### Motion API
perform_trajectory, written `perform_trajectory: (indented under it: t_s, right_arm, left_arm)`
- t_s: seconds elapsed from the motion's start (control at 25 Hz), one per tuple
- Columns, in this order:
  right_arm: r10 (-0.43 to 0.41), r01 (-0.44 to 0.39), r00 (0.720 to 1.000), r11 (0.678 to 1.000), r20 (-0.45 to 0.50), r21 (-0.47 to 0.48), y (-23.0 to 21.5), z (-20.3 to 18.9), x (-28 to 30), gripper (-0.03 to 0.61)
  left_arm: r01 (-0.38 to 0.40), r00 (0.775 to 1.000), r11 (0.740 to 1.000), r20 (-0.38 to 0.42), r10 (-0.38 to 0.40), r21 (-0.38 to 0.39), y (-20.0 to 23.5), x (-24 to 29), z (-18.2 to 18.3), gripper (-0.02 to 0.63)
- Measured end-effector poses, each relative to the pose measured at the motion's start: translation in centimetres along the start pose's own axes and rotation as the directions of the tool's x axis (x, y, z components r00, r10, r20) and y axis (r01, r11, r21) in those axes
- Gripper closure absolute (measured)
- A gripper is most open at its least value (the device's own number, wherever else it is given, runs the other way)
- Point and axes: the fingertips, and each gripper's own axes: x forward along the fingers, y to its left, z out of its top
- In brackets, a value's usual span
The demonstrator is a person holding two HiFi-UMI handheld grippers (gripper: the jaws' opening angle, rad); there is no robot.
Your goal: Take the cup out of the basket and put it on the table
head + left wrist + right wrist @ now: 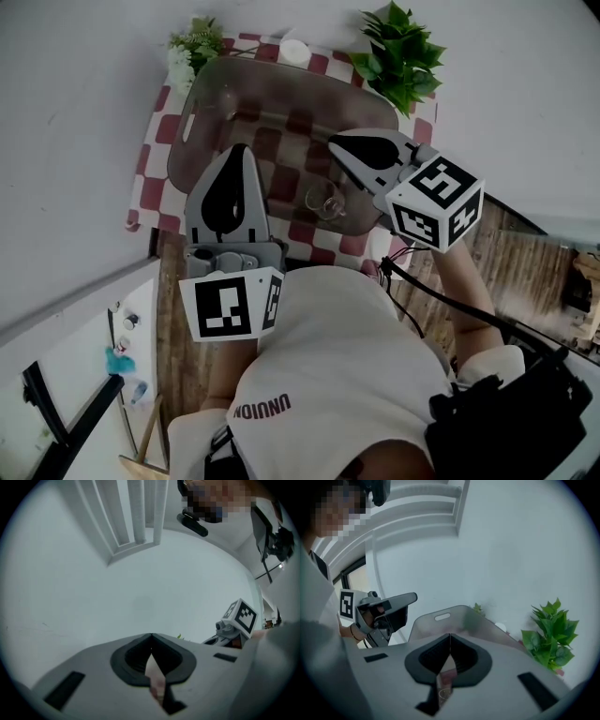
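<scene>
Clear glass cup (326,202) sits upright inside the grey see-through basket (202,103), near its front-right corner. The basket rests on a red/white check cloth (150,159). Right gripper (336,141) hangs over the basket just beyond the cup, tilted down. Its jaws are pressed together w/ nothing between them, and in the right gripper view the cup shows below through the gap behind the tips. Left gripper (241,150) is over the basket's left half, apart from the cup, jaws likewise closed tip to tip & empty. Leafy green plant (403,56) stands at the cloth's far-right corner, a small flower bunch (195,45) at far-left.
</scene>
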Motion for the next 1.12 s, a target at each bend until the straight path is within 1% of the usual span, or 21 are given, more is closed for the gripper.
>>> perform_trajectory:
  t_s: [0.12, 0.28, 0.4, 0.48, 0.56, 0.64, 0.76, 0.96, 1.12]
  right_arm:
    - [0.025, -0.027, 0.997, 0.999, -0.072, -0.033, -0.1, -0.5, 1.2, 0.56]
    - [0.039, -0.052, 0.987, 0.996, -0.159, -0.075, -0.9, -1.0, 2.7, 0.56]
    - [0.09, -0.108, 0.975, 0.991, -0.204, -0.077, -0.9, -1.2, 3.9, 0.558]
    - [0.133, -0.155, 0.96, 0.985, -0.245, -0.074, -0.6, -1.5, 4.7, 0.558]
    - [0.168, -0.2, 0.94, 0.976, -0.298, -0.081, -0.3, -2.0, 5.2, 0.557]
    - [0.186, -0.234, 0.916, 0.968, -0.355, -0.096, -0.2, -2.7, 5.6, 0.547]
    - [0.209, -0.281, 0.875, 0.954, -0.437, -0.107, 0.0, -4.1, 6.1, 0.488]
    - [0.256, -0.363, 0.8, 0.927, -0.543, -0.098, 0.3, -6.5, 6.6, 0.486]
    - [0.288, -0.405, 0.734, 0.912, -0.615, -0.056, 0.2, -8.2, 6.9, 0.486]
  left_arm:
    - [-0.002, 1.0, 1.0, -0.001, 0.002, -0.006, 0.4, 0.3, -0.1, 0.601]
    - [-0.012, 1.0, 1.0, -0.006, 0.012, -0.015, 1.0, 0.6, -0.3, 0.602]
    - [-0.024, 1.0, 0.999, -0.008, 0.024, -0.023, 1.6, 0.7, -0.4, 0.603]
    - [-0.031, 0.999, 0.999, -0.011, 0.03, -0.028, 2.0, 0.8, -0.5, 0.603]
    - [-0.035, 0.999, 0.999, -0.014, 0.035, -0.031, 2.1, 1.0, -0.6, 0.603]
    - [-0.039, 0.999, 0.999, -0.016, 0.038, -0.036, 2.1, 1.1, -0.6, 0.601]
    - [-0.045, 0.999, 0.998, -0.017, 0.044, -0.042, 2.3, 1.2, -0.8, 0.602]
    - [-0.058, 0.998, 0.997, -0.018, 0.057, -0.05, 2.9, 1.3, -0.9, 0.603]
    - [-0.064, 0.998, 0.996, -0.021, 0.063, -0.054, 3.2, 1.3, -1.0, 0.603]
